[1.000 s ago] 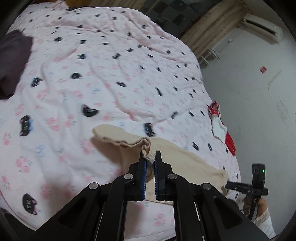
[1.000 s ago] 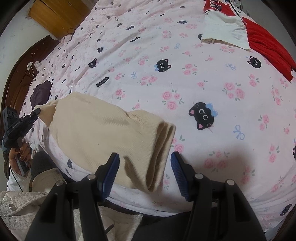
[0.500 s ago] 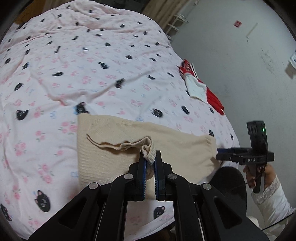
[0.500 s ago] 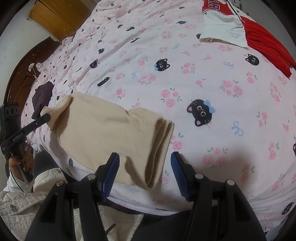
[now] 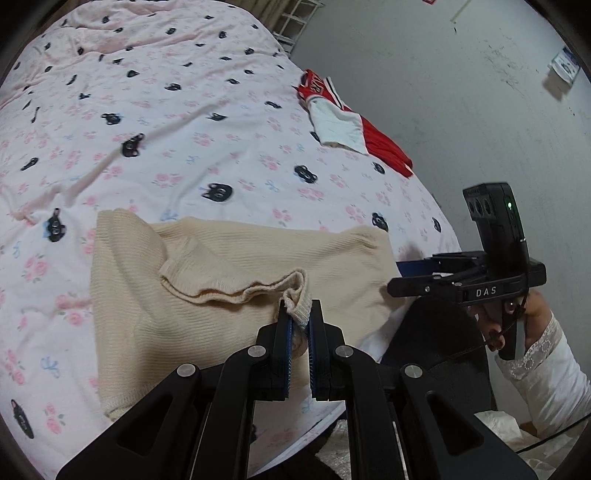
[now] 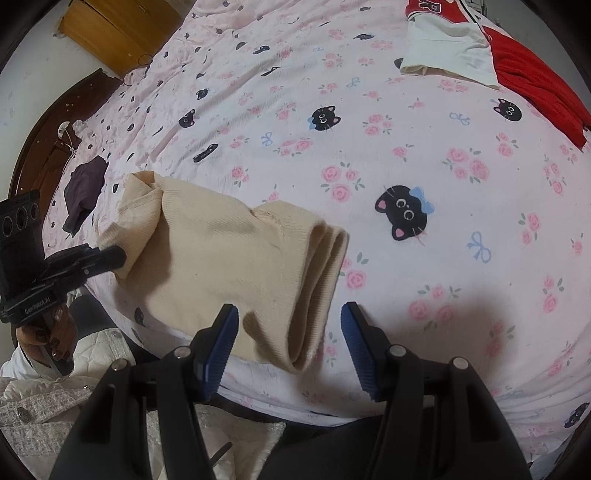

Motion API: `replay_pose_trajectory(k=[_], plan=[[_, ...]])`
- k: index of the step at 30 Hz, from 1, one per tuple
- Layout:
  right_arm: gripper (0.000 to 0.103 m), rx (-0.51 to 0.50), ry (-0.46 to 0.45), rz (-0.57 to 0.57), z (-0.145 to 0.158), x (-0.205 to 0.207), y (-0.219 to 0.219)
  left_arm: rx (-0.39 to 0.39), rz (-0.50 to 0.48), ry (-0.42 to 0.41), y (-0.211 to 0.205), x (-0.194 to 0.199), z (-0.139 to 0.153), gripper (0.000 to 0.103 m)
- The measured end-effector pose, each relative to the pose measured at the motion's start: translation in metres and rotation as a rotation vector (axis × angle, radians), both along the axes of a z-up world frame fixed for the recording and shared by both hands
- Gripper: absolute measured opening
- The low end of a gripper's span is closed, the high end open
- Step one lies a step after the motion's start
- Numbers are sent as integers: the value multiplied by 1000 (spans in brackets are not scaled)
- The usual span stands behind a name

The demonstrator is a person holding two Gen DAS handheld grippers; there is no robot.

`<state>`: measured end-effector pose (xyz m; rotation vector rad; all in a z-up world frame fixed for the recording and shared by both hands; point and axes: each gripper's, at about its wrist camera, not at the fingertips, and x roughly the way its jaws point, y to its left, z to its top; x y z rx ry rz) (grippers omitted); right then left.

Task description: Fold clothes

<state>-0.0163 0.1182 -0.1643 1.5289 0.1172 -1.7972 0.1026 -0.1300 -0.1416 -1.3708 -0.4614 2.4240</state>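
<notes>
Right now the left gripper (image 5: 300, 317) is pinching the ribbed edge of a cream ribbed-knit sweater (image 5: 221, 288), its blue-padded jaws closed tight on a small bunch of that hem and lifting it slightly above the rest of the garment. That sweater (image 6: 229, 266) is lying partly folded near the front edge of a bed covered by a pale pink bedsheet printed with black cat faces, roses and blue bows (image 5: 177, 122), with one flap doubled over the body and a rolled, layered end pointing toward the right gripper (image 6: 290, 345). This right gripper is hovering over that layered end with its blue pads standing well apart on either side of the cloth, pressing on nothing. From the right wrist view the left gripper (image 6: 114, 256) is showing at the sweater's far corner, clamped on the fabric, with the person's hand (image 6: 48, 336) wrapped around its handle. A red and white jersey with lettering (image 5: 343, 122) is lying well apart from the sweater near the far side of the bed beside a grey wall (image 5: 461, 110). A dark purple garment (image 6: 85, 188) is resting on the sheet near a dark wooden headboard (image 6: 40, 155), and a light wooden cabinet (image 6: 110, 29) is standing beyond it.
</notes>
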Motion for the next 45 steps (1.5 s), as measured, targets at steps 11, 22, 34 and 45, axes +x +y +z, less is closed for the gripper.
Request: replay_pose_trajectory(k=[11,22,34,45], plan=[[60,7,8,12,-3,0,-2,-29,-66,-43,33,-7,-15,6],[61,7,10,16,-5,-1,-4,-69,-109,-75,54,-11,-27,6],[62,12,15,18,-4,0,-5,-56,-110,-103,55,-8,-35,23],[62,26,18,24,-4,0,-7,2,-104,57,33,15,7,46]])
